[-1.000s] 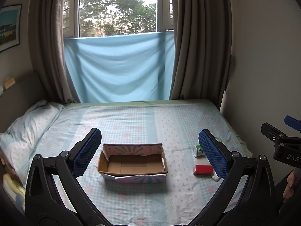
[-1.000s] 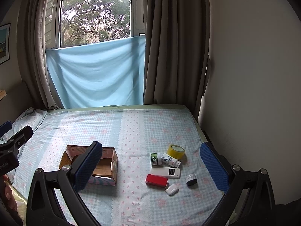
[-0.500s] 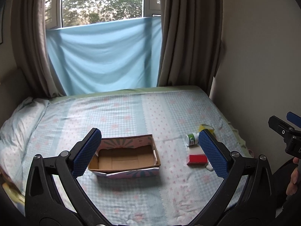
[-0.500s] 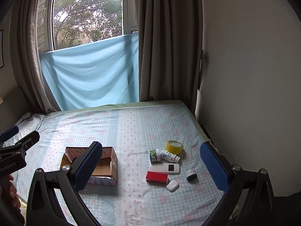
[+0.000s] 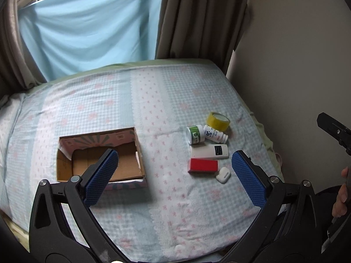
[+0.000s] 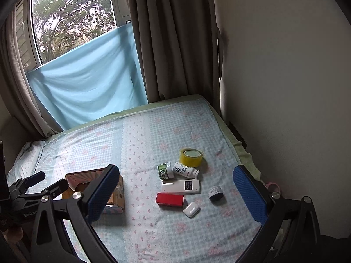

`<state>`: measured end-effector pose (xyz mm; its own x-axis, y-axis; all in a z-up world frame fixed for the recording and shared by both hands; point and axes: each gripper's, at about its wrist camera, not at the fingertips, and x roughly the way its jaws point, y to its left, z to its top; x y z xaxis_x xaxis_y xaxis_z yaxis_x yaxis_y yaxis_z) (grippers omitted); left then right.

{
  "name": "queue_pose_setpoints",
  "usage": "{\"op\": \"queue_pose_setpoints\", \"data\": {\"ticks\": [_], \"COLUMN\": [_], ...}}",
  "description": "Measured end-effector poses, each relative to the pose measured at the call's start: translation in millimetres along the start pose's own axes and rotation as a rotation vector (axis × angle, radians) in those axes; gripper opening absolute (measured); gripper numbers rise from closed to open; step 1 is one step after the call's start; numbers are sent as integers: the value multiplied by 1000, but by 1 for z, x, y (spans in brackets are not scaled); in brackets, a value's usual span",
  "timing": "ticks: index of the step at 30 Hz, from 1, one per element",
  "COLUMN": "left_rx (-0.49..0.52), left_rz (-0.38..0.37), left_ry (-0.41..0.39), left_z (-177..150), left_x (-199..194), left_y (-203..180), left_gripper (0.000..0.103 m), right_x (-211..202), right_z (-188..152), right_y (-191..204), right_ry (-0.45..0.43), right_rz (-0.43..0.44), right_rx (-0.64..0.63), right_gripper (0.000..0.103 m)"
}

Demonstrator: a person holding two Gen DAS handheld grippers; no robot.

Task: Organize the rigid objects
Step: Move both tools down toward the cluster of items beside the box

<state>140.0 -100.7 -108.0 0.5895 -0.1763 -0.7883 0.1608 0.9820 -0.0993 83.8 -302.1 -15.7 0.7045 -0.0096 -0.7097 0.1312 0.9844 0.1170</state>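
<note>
An open, empty cardboard box (image 5: 99, 153) lies on the bed (image 5: 153, 92), left of centre; it also shows in the right wrist view (image 6: 118, 194). To its right lie a yellow tape roll (image 5: 217, 121), a green-capped jar (image 5: 195, 134), a white bottle (image 5: 215, 134), a white remote (image 5: 209, 151), a red box (image 5: 203, 166) and a white earbud case (image 5: 223, 175). A small dark jar (image 6: 215, 193) sits right of the remote (image 6: 181, 186). My left gripper (image 5: 175, 178) and right gripper (image 6: 178, 194) are both open, empty and held above the bed's near part.
The bed is covered with a light blue patterned sheet. Brown curtains (image 6: 173, 39) and a hanging blue cloth (image 6: 87, 79) stand behind it. A wall (image 6: 285, 87) runs along the bed's right edge. A pillow (image 6: 24, 160) lies at the far left.
Both grippers have tilted down and moved closer over the bed. The left view has swung right, so the cluster of objects now shows between its fingers. Nothing was picked up.
</note>
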Motion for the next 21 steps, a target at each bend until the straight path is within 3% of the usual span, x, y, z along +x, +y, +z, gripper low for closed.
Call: {"op": "queue_pose_setpoints", "data": {"ticks": [8, 12, 21], "left_rx": [-9, -65, -101], "left_rz": [4, -2, 25], "left_ry": [200, 303, 438], "left_z": [14, 19, 27], "left_x": [138, 206, 325], "left_y": [-49, -57, -62], "left_gripper": [103, 103, 103], "right_x": [117, 187, 321], "right_z": [22, 22, 5], "right_y": [-51, -74, -105], "right_ry": [124, 206, 355], "right_rz": [33, 47, 88], "right_rx": [17, 71, 224], "right_gripper": [103, 103, 103]}}
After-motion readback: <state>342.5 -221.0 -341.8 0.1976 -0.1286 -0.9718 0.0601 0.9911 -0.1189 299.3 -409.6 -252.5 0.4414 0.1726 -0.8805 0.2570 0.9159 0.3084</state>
